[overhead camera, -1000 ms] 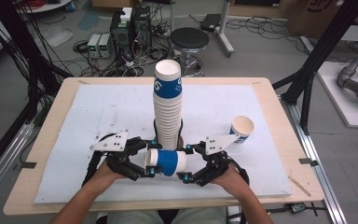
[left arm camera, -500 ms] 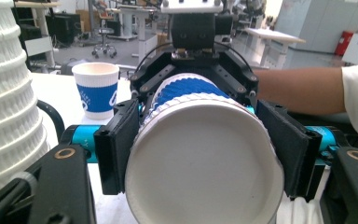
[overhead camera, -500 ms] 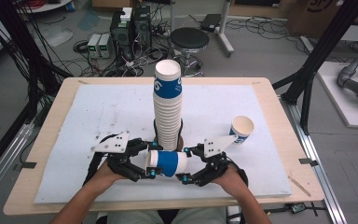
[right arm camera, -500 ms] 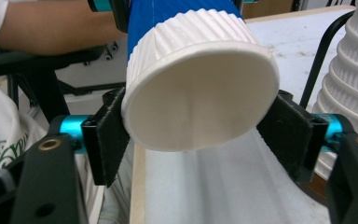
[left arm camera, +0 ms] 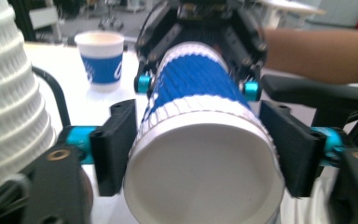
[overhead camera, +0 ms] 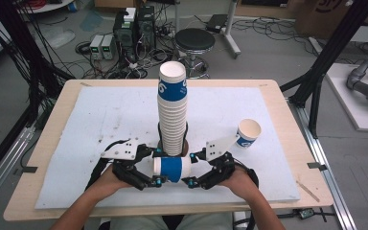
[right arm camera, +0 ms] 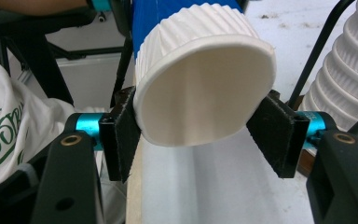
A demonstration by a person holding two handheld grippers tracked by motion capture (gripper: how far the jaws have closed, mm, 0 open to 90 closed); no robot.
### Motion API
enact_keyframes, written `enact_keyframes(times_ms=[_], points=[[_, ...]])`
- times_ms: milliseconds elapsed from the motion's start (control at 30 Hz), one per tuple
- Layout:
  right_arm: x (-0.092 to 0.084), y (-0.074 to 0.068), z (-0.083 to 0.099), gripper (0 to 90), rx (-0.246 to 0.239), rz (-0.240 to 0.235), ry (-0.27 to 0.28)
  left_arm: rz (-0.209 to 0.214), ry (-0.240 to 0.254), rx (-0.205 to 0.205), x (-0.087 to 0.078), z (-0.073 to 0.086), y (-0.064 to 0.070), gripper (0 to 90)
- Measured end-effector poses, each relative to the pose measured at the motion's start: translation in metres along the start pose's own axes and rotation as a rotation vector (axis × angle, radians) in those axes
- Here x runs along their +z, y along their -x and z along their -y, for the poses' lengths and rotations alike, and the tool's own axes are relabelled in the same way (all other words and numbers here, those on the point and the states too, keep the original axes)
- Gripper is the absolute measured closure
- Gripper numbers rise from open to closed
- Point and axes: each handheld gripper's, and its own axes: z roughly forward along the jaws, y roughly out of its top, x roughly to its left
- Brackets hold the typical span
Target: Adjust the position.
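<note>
Stack [overhead camera: 172,115] behind held cup [overhead camera: 172,169], lone cup [overhead camera: 247,133] right

Held cup [overhead camera: 171,169]: in the high view its two ends sit behind the jaws of the left hand-held gripper [overhead camera: 155,168] and the right hand-held gripper [overhead camera: 190,168], so contact there is hidden. In the left gripper view the cup's lower rim is cut off by the bottom edge, and the far end is blurred. In the right gripper view its blue band runs out at the top edge. Tall stack of cups [overhead camera: 172,112]: base hidden behind the held cup in the high view; cropped by the frame edge in both gripper views. Lone cup [left arm camera: 99,59]: print too soft to read. Forearms cut off at the bottom of the high view.
</note>
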Motion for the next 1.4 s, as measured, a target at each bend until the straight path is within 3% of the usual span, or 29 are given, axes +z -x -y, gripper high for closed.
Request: enact_keyframes(times_ms=[67, 200, 333, 500, 733, 867, 1133, 1400], points=[[-0.002, 0.0, -0.003, 37.3, 0.004, 0.002, -0.008, -0.015, -0.027, -0.013, 0.001, 0.0, 0.001, 16.5], [-0.005, 0.0, -0.009, 37.3, -0.016, 0.021, -0.06, -0.021, -0.05, -0.002, 0.0, -0.005, 0.003, 16.5], [-0.005, -0.002, -0.018, 37.2, -0.045, 0.058, -0.165, -0.031, -0.087, 0.019, 0.0, -0.014, 0.003, 16.5], [0.004, -0.006, -0.031, 36.8, -0.093, 0.087, -0.293, -0.025, -0.187, 0.019, 0.007, -0.023, 0.0, 16.6], [0.018, -0.01, -0.047, 36.6, -0.154, 0.095, -0.44, -0.004, -0.294, 0.024, 0.02, -0.025, -0.001, 18.6], [0.024, -0.013, -0.053, 36.4, -0.181, 0.094, -0.508, 0.019, -0.339, 0.019, 0.024, -0.023, -0.002, 24.6], [0.031, -0.016, -0.058, 36.3, -0.211, 0.101, -0.585, 0.041, -0.373, 0.01, 0.026, -0.021, -0.004, 32.3], [0.035, -0.018, -0.06, 36.4, -0.224, 0.094, -0.598, 0.045, -0.383, 0.009, 0.028, -0.02, -0.003, 35.0]])
